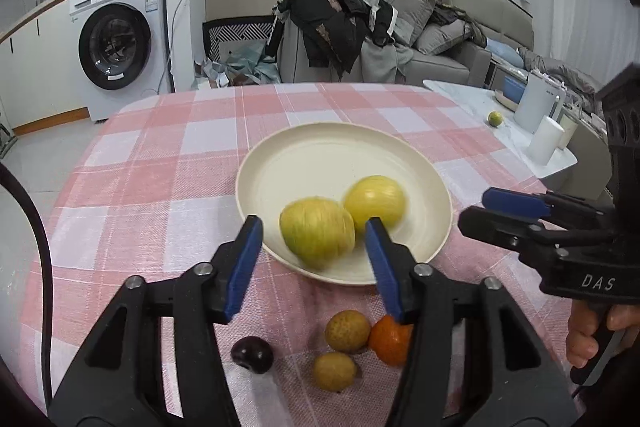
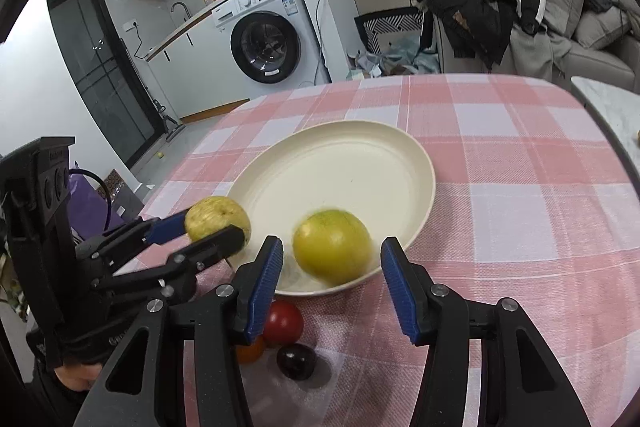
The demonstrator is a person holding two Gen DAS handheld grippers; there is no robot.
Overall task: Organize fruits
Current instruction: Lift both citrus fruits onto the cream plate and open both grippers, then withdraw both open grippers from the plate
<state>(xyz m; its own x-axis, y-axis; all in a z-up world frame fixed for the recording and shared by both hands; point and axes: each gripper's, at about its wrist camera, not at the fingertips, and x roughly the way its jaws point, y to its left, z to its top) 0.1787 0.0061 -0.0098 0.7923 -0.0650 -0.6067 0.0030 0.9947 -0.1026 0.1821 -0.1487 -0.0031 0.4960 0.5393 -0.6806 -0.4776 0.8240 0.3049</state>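
A cream plate [image 1: 320,155] [image 2: 360,155] sits on the pink checked tablecloth. Two yellow-green fruits lie in its near part: one [image 1: 317,231] [image 2: 218,218] between the fingers of my open left gripper [image 1: 314,237] [image 2: 212,231], the other [image 1: 375,201] [image 2: 332,247] just ahead of my open right gripper [image 2: 331,267] [image 1: 476,207]. Both fruits look blurred. On the cloth near the plate lie two small tan fruits [image 1: 347,330] [image 1: 334,371], an orange one [image 1: 390,339] [image 2: 250,349], a dark plum [image 1: 252,354] [image 2: 296,361] and a red fruit [image 2: 284,323].
A white marble side table [image 1: 480,115] to the right holds a small green fruit [image 1: 495,118], a kettle [image 1: 538,105] and a white cup [image 1: 545,140]. Beyond the table stand a washing machine [image 1: 116,43] and a sofa piled with clothes [image 1: 340,27].
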